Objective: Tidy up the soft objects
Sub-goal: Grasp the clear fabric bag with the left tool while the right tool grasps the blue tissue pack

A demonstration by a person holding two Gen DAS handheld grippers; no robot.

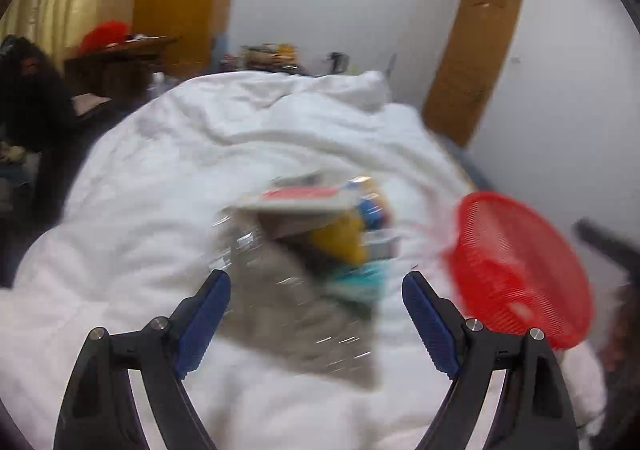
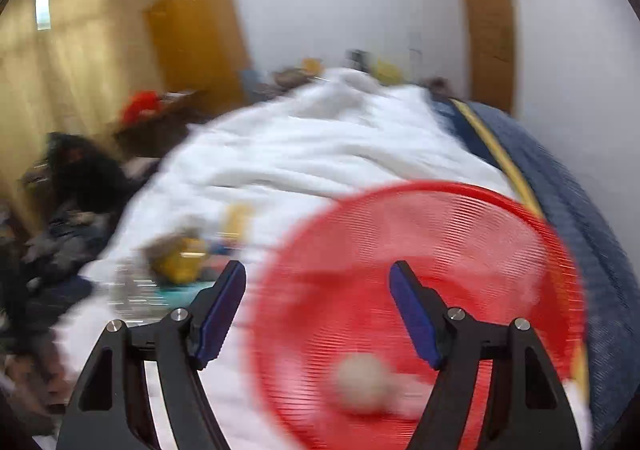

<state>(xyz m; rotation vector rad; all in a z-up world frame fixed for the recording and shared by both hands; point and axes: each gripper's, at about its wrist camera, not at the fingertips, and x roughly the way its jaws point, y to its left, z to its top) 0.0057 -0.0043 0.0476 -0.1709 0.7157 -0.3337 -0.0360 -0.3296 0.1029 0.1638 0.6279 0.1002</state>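
Both grippers hang spread and empty over the bed point(image 1: 168, 153). The left gripper point(image 1: 316, 282) faces a blurred pile point(image 1: 320, 242). The right gripper point(image 2: 318, 274) faces a red basket point(image 2: 440, 209) holding a pale ball point(image 2: 362, 384).

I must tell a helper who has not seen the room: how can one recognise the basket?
Find the bed's white duvet. On its right side lies the red basket, round and slatted, with a pale ball inside. Nothing else there is red and open.

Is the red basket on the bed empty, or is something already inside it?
Not empty. The right wrist view shows one pale round soft object lying inside the red basket; blur hides what it is.
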